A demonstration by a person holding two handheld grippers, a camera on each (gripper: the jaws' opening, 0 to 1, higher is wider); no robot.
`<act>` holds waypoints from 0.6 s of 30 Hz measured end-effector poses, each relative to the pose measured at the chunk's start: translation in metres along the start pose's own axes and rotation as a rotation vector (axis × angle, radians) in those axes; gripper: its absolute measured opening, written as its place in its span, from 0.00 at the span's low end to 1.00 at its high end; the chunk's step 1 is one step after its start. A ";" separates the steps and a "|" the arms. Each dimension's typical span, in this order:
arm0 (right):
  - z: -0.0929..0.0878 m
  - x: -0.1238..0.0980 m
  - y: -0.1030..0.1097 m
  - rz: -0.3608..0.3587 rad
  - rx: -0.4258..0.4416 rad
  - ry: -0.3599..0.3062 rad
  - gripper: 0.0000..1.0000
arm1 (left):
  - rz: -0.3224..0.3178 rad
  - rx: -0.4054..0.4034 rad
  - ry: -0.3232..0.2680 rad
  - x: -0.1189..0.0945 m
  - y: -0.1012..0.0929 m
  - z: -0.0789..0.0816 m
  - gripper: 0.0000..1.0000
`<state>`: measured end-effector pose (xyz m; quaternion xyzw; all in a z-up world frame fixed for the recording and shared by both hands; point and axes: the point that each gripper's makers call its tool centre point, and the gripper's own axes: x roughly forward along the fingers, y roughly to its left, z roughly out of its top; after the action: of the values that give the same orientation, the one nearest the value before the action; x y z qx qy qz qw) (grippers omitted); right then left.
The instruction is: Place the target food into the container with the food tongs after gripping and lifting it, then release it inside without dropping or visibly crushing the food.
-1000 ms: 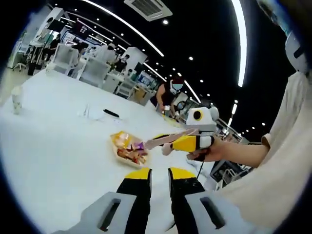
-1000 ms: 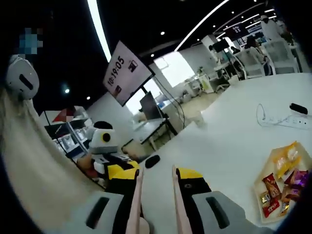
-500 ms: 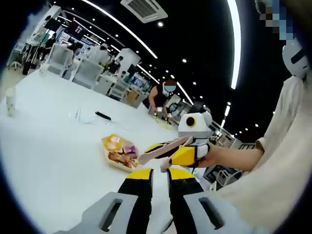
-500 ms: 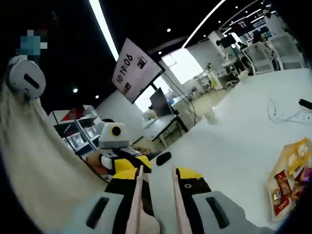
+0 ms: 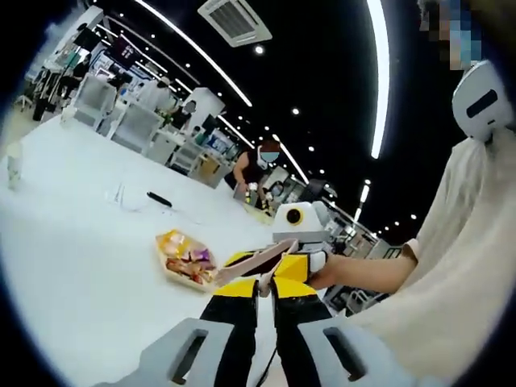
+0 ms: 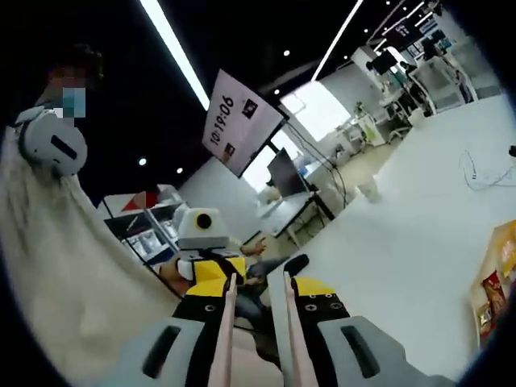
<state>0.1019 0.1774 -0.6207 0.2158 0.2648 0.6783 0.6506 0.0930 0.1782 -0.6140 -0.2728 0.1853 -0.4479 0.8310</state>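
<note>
Tongs (image 6: 256,339), one pair, sit pinched in the right gripper (image 6: 258,284); left gripper (image 5: 265,284) fingers nearly pressed together, one snack tray (image 5: 182,260).

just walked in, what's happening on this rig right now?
A person holds a gripper in each hand above a white table. The right gripper is shut on pale food tongs, whose two arms run between its jaws. The left gripper looks shut and empty. A tray of wrapped snacks sits on the table; the tongs hang in the air, holding nothing.
</note>
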 end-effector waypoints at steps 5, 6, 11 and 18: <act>0.004 0.001 0.007 0.034 0.017 -0.014 0.31 | -0.032 -0.014 -0.046 -0.003 -0.007 0.007 0.02; 0.005 0.001 0.008 0.038 0.017 -0.017 0.31 | -0.037 -0.020 -0.052 -0.003 -0.008 0.008 0.01; 0.005 0.000 0.015 0.059 0.019 -0.013 0.31 | -0.070 -0.041 -0.053 -0.005 -0.015 0.008 0.00; 0.005 -0.002 0.019 0.057 0.019 -0.008 0.31 | -0.080 -0.042 -0.077 -0.011 -0.016 0.012 0.00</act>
<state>0.0911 0.1758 -0.6045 0.2324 0.2623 0.6932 0.6299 0.0839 0.1838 -0.5939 -0.3142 0.1514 -0.4659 0.8132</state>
